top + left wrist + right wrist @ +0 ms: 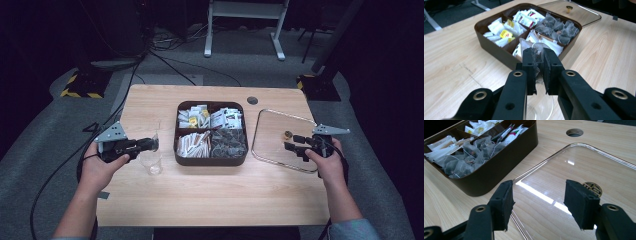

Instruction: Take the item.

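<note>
We held the left gripper point(538, 60) clamped on a mesh tea bag point(537, 53) directly above a clear glass point(151, 159), just left of the brown four-part box point(210, 155) at the table's point(210, 195) middle. Our right gripper point(537, 203) hovered with jaws apart and empty over the clear lid point(584, 170), which lay flat right of the box

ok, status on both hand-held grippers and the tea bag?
Left hand-held gripper shut on mesh tea bag, above clear glass cup. Right hand-held gripper open over clear lid, nothing held. Brown compartment box beside cup; path clear.
</note>
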A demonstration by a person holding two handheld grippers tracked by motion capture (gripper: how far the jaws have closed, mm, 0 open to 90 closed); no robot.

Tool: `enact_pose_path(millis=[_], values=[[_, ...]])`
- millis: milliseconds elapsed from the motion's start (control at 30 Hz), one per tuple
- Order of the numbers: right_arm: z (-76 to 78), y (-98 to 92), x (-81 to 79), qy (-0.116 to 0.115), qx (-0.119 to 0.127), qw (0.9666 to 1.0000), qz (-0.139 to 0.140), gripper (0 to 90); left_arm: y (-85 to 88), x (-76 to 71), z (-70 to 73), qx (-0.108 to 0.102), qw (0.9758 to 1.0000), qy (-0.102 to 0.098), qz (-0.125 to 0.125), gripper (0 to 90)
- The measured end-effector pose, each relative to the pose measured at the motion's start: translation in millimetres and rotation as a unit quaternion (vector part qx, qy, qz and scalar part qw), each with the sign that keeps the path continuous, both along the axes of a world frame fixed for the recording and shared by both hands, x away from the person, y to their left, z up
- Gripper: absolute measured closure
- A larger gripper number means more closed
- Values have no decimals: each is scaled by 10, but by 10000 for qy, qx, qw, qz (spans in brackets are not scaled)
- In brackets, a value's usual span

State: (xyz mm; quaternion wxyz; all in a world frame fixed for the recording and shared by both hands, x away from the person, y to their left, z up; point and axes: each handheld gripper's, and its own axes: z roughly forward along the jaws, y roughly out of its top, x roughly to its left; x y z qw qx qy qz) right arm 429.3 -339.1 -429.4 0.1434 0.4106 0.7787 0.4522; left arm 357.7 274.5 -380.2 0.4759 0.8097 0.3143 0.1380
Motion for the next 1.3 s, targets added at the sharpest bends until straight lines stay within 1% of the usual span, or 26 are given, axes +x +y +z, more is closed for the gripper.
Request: enact_pose_path(millis=[133,167,233,267,333,367,400,500,533,600,733,767,800,967,1067,1100,1133,1167,1200,1300], values=[[-18,18,0,38,-31,10000,27,411,56,-6,-76,-3,10000,20,90,814],[-20,23,2,33,-40,10000,40,411,60,-13,-98,-21,9999,78,109,814],[-21,32,4,31,-37,10000,51,411,70,-13,-138,46,9999,78,119,814],[-23,33,5,33,-44,10000,67,411,69,-17,-160,61,9999,114,114,813],[-29,36,9,47,-47,10000,61,409,74,-20,-190,152,9997,106,129,814],[-31,35,11,52,-52,10000,60,408,77,-24,-212,169,9997,138,146,814],[-35,35,14,56,-51,10000,58,408,75,-29,-233,128,9996,185,167,814],[-35,31,16,50,-39,10000,43,408,81,-33,-276,236,9993,211,188,814],[-35,31,16,49,-35,10000,42,408,78,-39,-290,235,9992,243,203,814],[-35,34,15,53,-38,10000,49,408,79,-43,-311,291,9990,246,227,813],[-42,52,16,65,-48,10000,58,406,76,-44,-342,322,9988,288,231,814],[-42,54,16,65,-42,10000,58,406,78,-39,-345,362,9987,269,217,813],[-41,55,17,60,-40,10000,58,406,72,-42,-353,334,9987,300,227,814],[-44,54,21,66,-45,9999,62,404,64,-45,-365,384,9986,300,220,813],[-45,56,25,67,-47,9999,67,404,73,-50,-370,379,9988,237,218,810],[-44,55,25,60,-46,9999,66,404,71,-55,-376,293,9990,228,256,783],[-42,54,25,63,-35,10000,56,404,76,-52,-376,252,9991,184,302,720],[-40,50,24,62,-39,10000,60,404,73,-59,-379,148,9990,217,366,657],[-40,49,24,65,-35,10000,53,405,82,-54,-375,152,9991,158,361,615],[-39,48,23,63,-33,10000,52,404,74,-61,-368,83,9992,121,377,590]])
